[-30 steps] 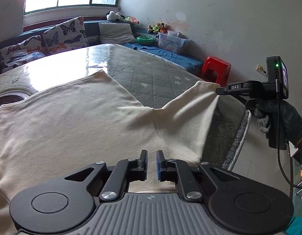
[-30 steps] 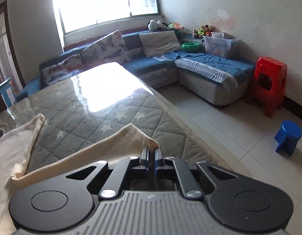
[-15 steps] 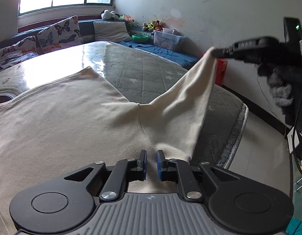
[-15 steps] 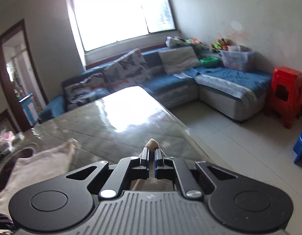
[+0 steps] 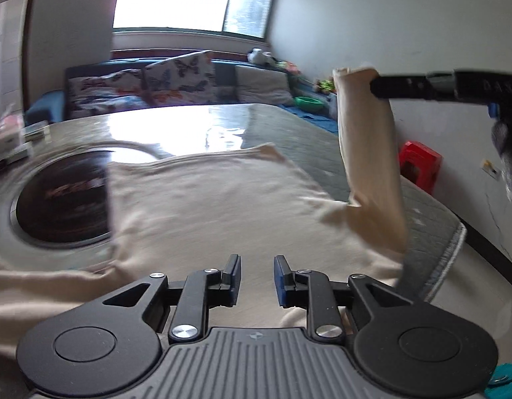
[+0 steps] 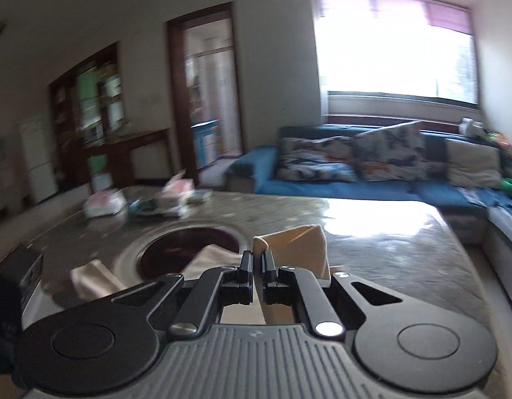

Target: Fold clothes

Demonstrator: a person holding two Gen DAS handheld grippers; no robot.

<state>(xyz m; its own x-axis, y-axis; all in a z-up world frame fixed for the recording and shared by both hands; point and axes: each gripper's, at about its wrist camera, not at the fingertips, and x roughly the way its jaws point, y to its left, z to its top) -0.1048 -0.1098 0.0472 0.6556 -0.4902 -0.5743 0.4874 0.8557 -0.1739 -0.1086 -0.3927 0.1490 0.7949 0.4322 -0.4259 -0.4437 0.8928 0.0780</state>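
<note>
A cream shirt [image 5: 216, 212] lies spread on the quilted table [image 5: 289, 126]. My right gripper [image 6: 257, 259] is shut on the end of its sleeve [image 6: 299, 249] and holds it high above the table; in the left wrist view that sleeve [image 5: 368, 153] hangs from the right gripper [image 5: 375, 83]. My left gripper [image 5: 256, 271] is open and empty, low over the near part of the shirt.
A round dark inset [image 5: 59, 199] sits in the table at the left, partly under the shirt. Packets and small items [image 6: 139, 199] lie at the far table end. A blue sofa [image 6: 355, 179] and a red stool [image 5: 420, 163] stand beyond.
My right gripper has lifted the sleeve higher and swung it left over the shirt. My left gripper has opened wider and turned left.
</note>
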